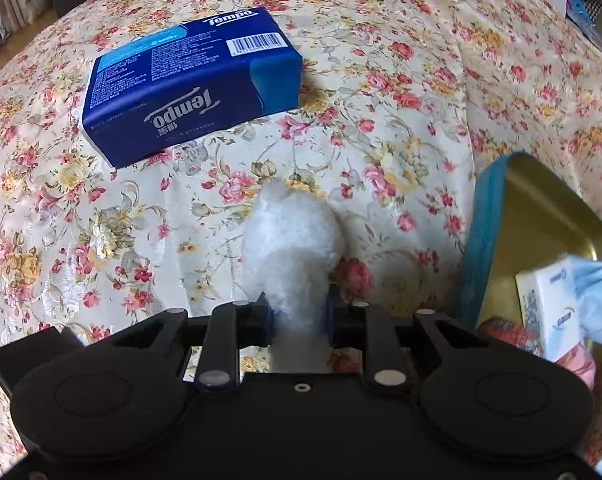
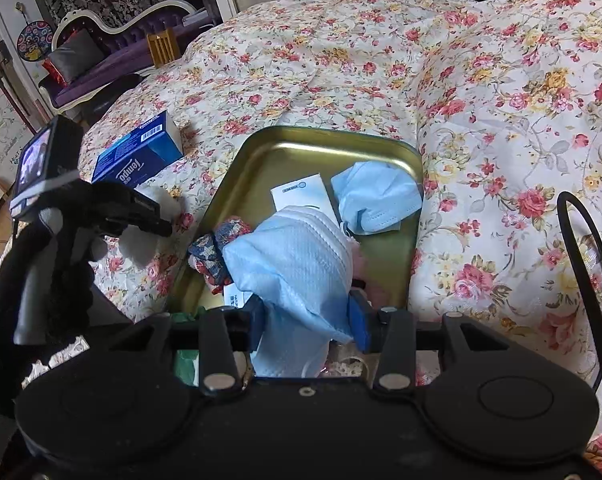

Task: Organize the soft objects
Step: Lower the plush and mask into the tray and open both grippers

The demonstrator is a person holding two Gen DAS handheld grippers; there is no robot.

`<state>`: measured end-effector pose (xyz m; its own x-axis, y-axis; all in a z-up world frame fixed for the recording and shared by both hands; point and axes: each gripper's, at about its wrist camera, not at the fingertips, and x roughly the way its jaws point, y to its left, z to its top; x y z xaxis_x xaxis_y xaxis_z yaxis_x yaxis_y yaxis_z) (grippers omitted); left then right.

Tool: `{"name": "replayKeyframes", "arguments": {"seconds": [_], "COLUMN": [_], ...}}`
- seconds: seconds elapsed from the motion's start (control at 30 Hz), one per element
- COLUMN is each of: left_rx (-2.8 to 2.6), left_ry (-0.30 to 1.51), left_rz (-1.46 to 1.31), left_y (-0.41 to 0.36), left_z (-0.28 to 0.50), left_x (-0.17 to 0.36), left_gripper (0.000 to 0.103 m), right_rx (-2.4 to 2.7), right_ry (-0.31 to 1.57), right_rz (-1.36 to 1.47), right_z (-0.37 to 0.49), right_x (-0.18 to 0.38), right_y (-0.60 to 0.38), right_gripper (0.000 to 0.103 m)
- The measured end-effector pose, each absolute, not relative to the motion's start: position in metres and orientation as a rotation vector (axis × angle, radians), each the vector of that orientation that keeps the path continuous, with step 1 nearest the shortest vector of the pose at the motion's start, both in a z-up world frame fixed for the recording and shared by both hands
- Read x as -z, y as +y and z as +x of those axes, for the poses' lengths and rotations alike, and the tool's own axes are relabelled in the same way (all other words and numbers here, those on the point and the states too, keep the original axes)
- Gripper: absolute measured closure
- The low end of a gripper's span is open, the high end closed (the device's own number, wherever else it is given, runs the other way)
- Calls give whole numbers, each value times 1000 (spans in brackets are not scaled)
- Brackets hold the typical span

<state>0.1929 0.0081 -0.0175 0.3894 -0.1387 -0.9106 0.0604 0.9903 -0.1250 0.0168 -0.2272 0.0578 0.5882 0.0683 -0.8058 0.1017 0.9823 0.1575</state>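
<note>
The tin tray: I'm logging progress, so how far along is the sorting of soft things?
Done: a folded blue mask, a white packet and a patterned scrunchie lie in the tin tray. In hand: the right gripper holds another blue mask over it; the left gripper is shut on a white cotton wad. Left: the blue tissue pack on the floral cloth.

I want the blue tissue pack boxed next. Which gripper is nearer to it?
Left. The left gripper, shut on a cotton wad, is on the cloth just short of the tissue pack. The right gripper holds a face mask over the tin, farther off.
</note>
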Motion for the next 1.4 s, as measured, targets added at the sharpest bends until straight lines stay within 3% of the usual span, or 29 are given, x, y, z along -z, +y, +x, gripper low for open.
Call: {"name": "replayKeyframes", "arguments": {"seconds": [0.27,0.57,0.93,1.03,1.07,1.1,1.17,1.4], "left_rx": [154,275,325,334,338,341,337,321], "left_ry": [1172,1103,1137,1143,1142,1139,1117,1069], "left_rz": [-59,68,179,211,228,243,254,248], "left_y": [-2,-70,-136,-145,-148,-150,-152,-148], "left_z": [186,181,189,189,188,188,186,179], "left_x": [-7,-57,-53,-50,-50,-50,-54,-68], "left_gripper": [82,82,81,76,69,58,47,43], "right_rx": [23,55,79,79,80,79,82,103], "right_ry": [953,1003,1038,1040,1038,1036,1023,1003], "right_rz": [191,163,131,135,139,147,167,199], "right_z": [21,29,42,47,49,50,53,56], "right_x": [-56,-49,-50,-51,-52,-53,-55,-62], "right_y": [-230,-231,-231,-232,-233,-234,-236,-242], "right_gripper": [61,61,61,59,58,55,40,35]}}
